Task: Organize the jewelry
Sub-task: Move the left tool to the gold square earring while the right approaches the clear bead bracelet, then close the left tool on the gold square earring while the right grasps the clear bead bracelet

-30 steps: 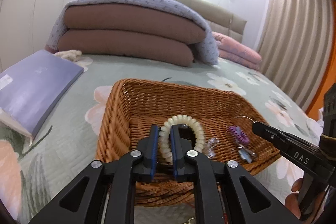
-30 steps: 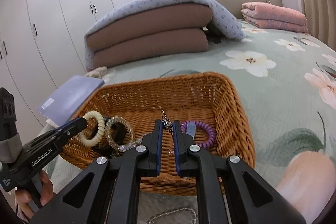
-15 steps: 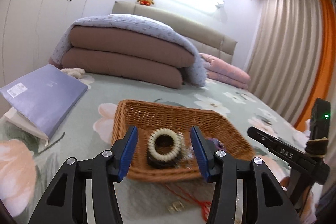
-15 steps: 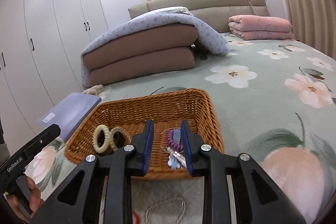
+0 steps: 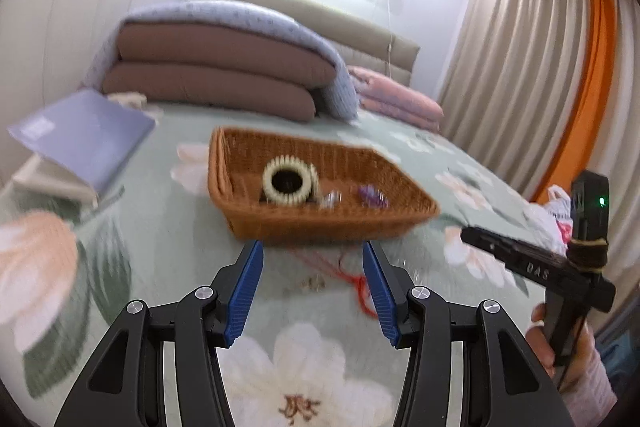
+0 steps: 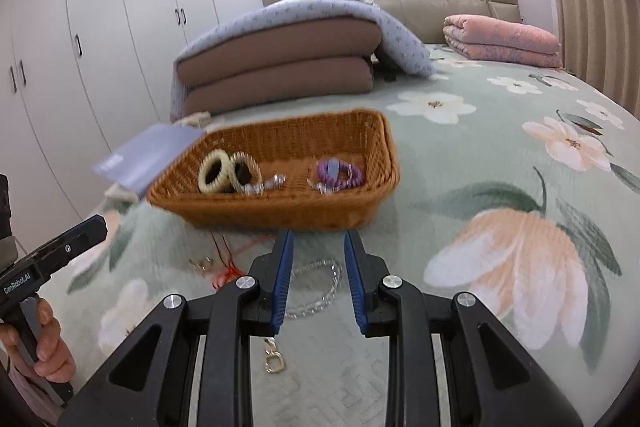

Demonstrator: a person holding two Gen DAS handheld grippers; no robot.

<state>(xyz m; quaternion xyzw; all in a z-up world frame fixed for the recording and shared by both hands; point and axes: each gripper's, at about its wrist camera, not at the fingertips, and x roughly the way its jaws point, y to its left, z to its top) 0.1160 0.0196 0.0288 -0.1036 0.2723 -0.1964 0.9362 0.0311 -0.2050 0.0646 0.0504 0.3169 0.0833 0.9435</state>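
A brown wicker basket [image 5: 320,227] [image 6: 280,215] sits on the floral bedspread. It holds a cream coil hair tie [image 5: 290,181] [image 6: 214,171], a clear coil tie [image 6: 246,171] leaning on it, a purple bracelet [image 5: 372,195] [image 6: 340,173] and small silvery pieces [image 6: 276,181]. In front of the basket, on the bed, lie a red cord [image 5: 360,287] [image 6: 228,267], a silver chain [image 6: 320,287] and a gold clasp [image 6: 274,363]. My left gripper [image 5: 312,245] hovers open just short of the basket, with nothing in it. My right gripper [image 6: 317,233] stands open over the silver chain, holding nothing.
Folded brown and blue quilts [image 6: 280,59] and a pink blanket [image 6: 500,35] lie behind the basket. A lilac book [image 5: 84,135] rests left of it. White wardrobes [image 6: 100,27] line the left wall and curtains [image 5: 520,67] hang at the right.
Both grippers opened and let go of what they held in the basket, the cream tie and an earring. Both then drew back from the basket to the near side of the bed.
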